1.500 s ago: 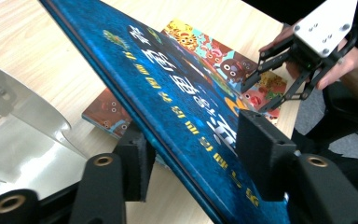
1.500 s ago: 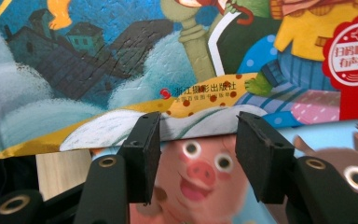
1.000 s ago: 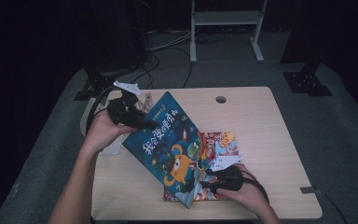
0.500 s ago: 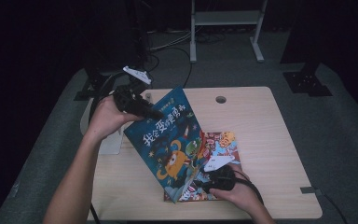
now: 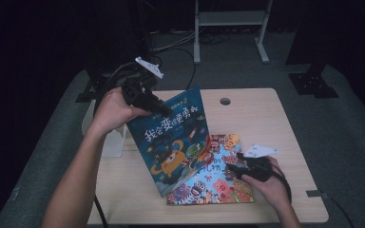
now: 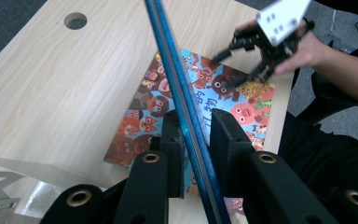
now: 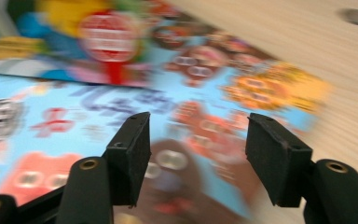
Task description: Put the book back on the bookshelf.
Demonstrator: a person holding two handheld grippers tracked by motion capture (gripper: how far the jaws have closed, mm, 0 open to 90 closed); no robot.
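A blue picture book (image 5: 171,137) stands tilted on its lower edge, raised off a colourful book (image 5: 218,183) that lies flat on the table. My left gripper (image 5: 159,108) is shut on the blue book's top edge. In the left gripper view that thin blue edge (image 6: 177,79) runs between my jaws (image 6: 196,121), which have just been closing on it. My right gripper (image 5: 233,171) hovers low over the flat book (image 7: 74,107). Its jaws (image 7: 198,126) have just been opening and are open with nothing between them. The left gripper view shows the right gripper (image 6: 228,70) farther off.
The wooden table (image 5: 252,114) has a round cable hole (image 5: 225,101) near its far edge. A white stand (image 5: 111,142) sits at the table's left edge. A metal frame (image 5: 228,19) and cables lie on the dark floor behind.
The left hand has lifted the blue book higher and more upright. The right hand has slid right, away from the blue book's lower corner, and its jaws have opened.
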